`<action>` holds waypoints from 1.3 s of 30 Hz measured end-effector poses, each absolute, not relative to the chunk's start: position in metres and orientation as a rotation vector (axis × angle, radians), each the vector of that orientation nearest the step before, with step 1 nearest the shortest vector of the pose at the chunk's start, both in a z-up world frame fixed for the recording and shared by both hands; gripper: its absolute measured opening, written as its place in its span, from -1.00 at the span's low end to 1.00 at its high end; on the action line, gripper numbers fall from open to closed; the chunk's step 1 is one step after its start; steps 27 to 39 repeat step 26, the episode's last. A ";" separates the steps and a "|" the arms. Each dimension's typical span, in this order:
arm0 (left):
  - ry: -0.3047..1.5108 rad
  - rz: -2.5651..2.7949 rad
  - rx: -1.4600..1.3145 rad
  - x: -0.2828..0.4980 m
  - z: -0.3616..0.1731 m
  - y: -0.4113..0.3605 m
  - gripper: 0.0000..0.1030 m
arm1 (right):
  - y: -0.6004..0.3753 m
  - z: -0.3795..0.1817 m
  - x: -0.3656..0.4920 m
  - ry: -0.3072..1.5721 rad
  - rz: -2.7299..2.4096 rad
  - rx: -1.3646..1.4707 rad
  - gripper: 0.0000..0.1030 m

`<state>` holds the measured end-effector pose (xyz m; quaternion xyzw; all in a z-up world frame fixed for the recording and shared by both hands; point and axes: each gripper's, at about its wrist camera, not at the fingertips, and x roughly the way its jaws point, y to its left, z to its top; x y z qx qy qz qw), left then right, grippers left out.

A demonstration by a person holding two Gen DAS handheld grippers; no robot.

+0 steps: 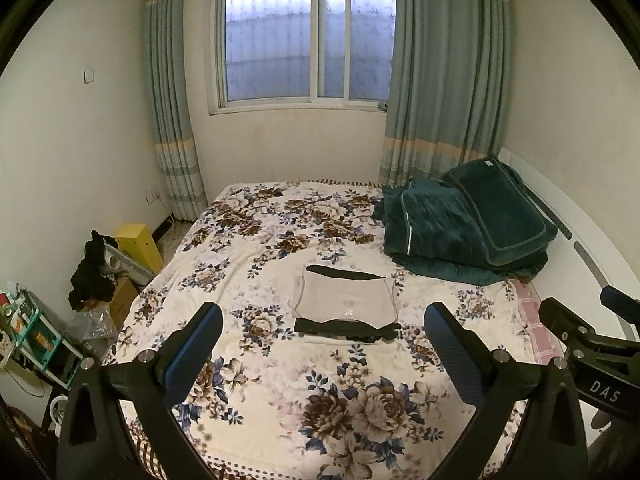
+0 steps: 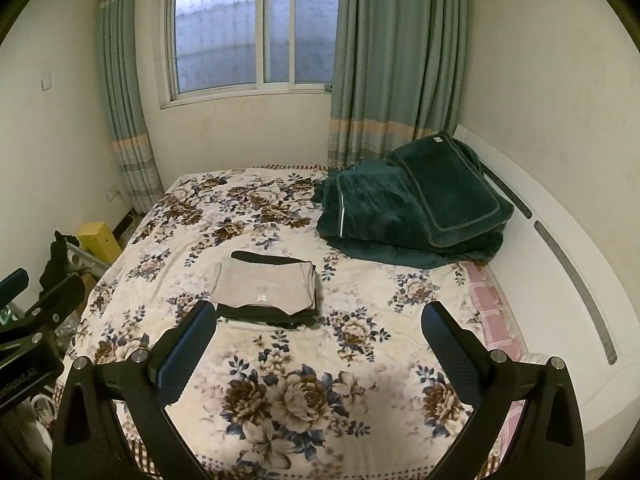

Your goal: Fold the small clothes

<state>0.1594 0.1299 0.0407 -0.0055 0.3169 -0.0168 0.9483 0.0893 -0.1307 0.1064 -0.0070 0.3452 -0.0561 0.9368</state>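
A small stack of folded clothes lies mid-bed on the floral bedspread: a beige garment on top, a black one under it, a white edge at the bottom. It also shows in the right wrist view. My left gripper is open and empty, held above the bed's near part, short of the stack. My right gripper is open and empty, also short of the stack, which lies ahead and to its left. The right gripper's body shows at the left view's right edge.
A folded dark green blanket sits at the bed's far right by the white headboard. Left of the bed are a yellow box, black clothing, cardboard boxes and a cluttered shelf. Window and curtains stand behind.
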 end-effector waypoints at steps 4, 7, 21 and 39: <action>0.640 -0.033 -0.009 0.160 0.044 0.130 1.00 | -0.129 0.106 0.089 0.703 -0.111 -0.016 1.00; 0.636 -0.034 -0.006 0.160 0.046 0.129 1.00 | -0.124 0.108 0.088 0.698 -0.114 -0.020 1.00; 0.635 -0.029 -0.006 0.158 0.044 0.129 1.00 | -0.126 0.108 0.086 0.696 -0.118 -0.015 1.00; 0.625 -0.014 0.000 0.154 0.041 0.123 1.00 | -0.121 0.108 0.087 0.695 -0.117 -0.015 1.00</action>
